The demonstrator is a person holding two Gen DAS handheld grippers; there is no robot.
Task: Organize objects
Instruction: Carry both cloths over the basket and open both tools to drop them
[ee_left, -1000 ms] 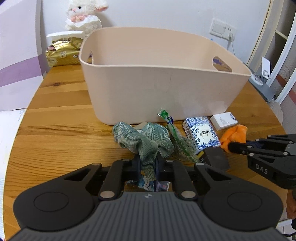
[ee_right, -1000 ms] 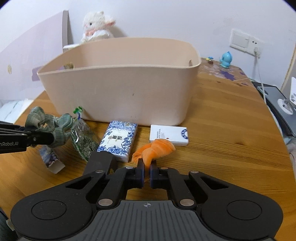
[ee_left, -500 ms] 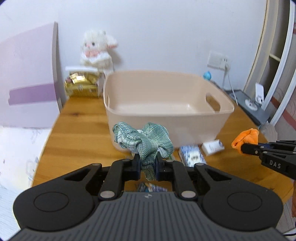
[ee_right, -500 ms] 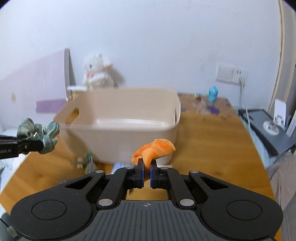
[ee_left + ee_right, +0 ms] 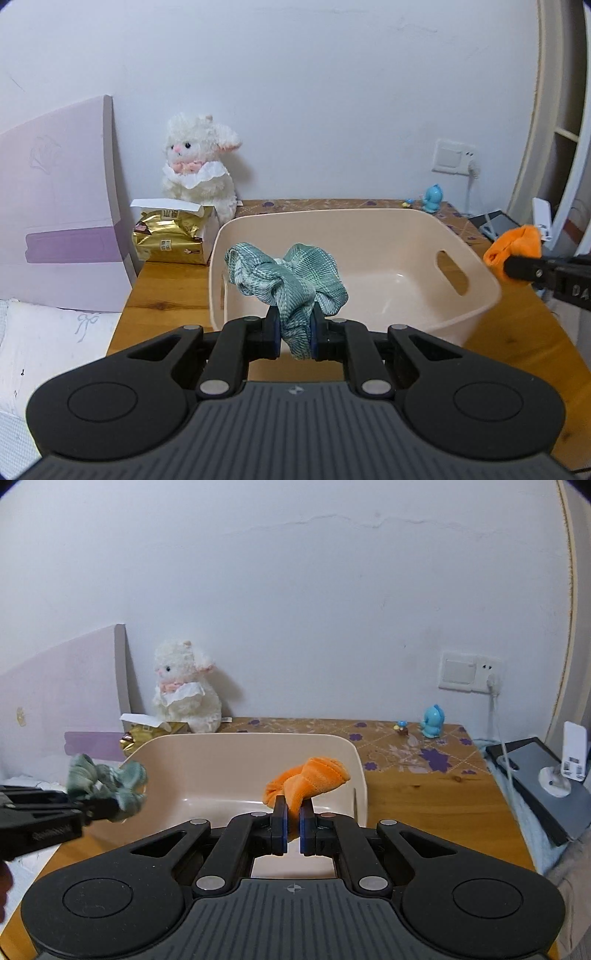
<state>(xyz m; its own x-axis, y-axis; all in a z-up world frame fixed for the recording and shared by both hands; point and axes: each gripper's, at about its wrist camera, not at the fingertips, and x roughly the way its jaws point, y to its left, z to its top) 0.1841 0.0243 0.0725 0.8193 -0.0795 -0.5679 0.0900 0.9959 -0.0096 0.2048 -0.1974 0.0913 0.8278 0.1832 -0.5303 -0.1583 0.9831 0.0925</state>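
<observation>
I am holding the left gripper (image 5: 294,338) above the near rim of the beige bin (image 5: 480,295), and its fingers are pinching a green plaid scrunchie (image 5: 288,280), which is bunching up over the fingertips and hanging in the air over the bin's near left part. I am gripping an orange plush cloth (image 5: 308,779) in the right gripper (image 5: 292,827), the jaws narrowed onto its lower fold, and the cloth is floating over the right half of the bin, near its right wall. In the left wrist view I am seeing that orange cloth out past the bin's right side, level with the handle slot. The bin is sitting on the wooden table (image 5: 166,295), and its inside is showing only a bare floor. Behind it, against the wall, a white plush lamb (image 5: 197,170) is sitting beside a gold foil packet (image 5: 168,240), and a small blue figurine (image 5: 432,720) is standing on the floral mat at the table's back right
</observation>
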